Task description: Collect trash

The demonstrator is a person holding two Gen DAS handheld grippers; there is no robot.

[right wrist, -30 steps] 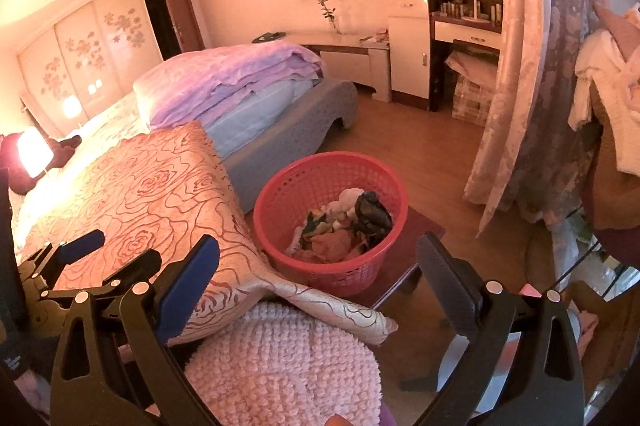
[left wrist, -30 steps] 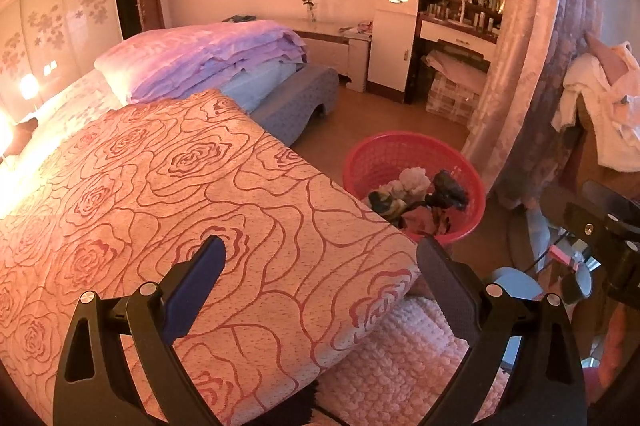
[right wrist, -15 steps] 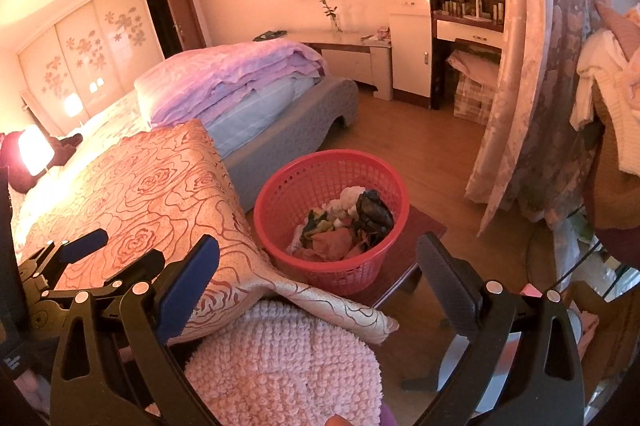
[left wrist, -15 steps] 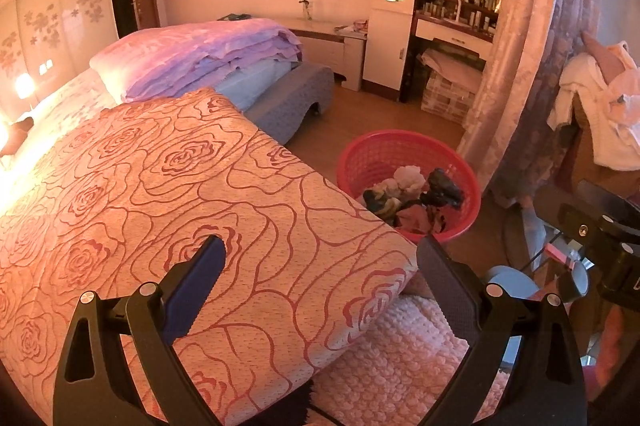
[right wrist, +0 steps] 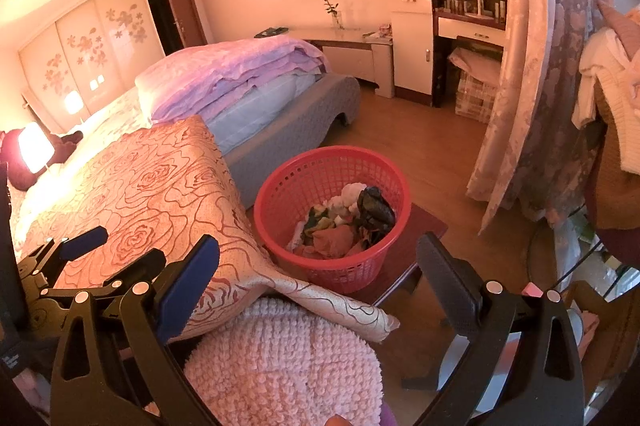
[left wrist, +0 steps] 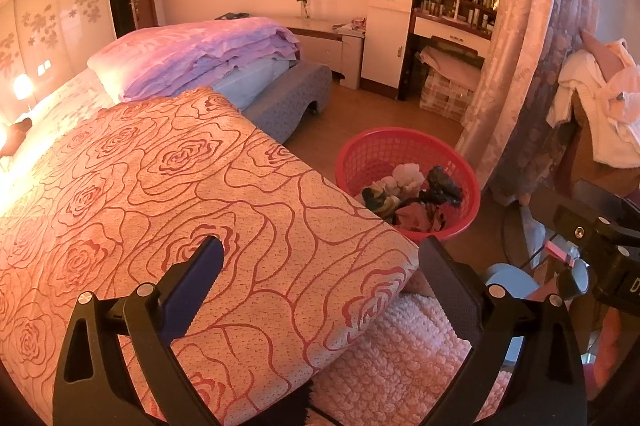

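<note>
A red plastic basket (left wrist: 384, 147) (right wrist: 288, 185) stands on a low dark wooden stool (right wrist: 428, 222) beside the bed. Inside lies crumpled trash (left wrist: 408, 191) (right wrist: 348, 222): white, green, black and pink pieces. My left gripper (left wrist: 320, 266) is open above the rose-patterned bedspread (left wrist: 160, 193), nothing between its fingers. My right gripper (right wrist: 318, 262) is open too, empty, hovering just before the basket over the bedspread's corner. The left gripper (right wrist: 84, 246) also shows at the left edge of the right wrist view.
A pink knobbly fabric (right wrist: 280, 362) lies low in front. Folded purple quilts (left wrist: 200, 53) sit on the bed's far end. A curtain (left wrist: 532, 45), a dresser with bottles (left wrist: 448, 5), and clothes on a chair (left wrist: 600, 105) line the right side. Wooden floor (right wrist: 432, 141) lies beyond the basket.
Both views shifted only slightly; the left gripper drifted a little so the basket sits a touch lower-left in its view. Both grippers stayed open and empty.
</note>
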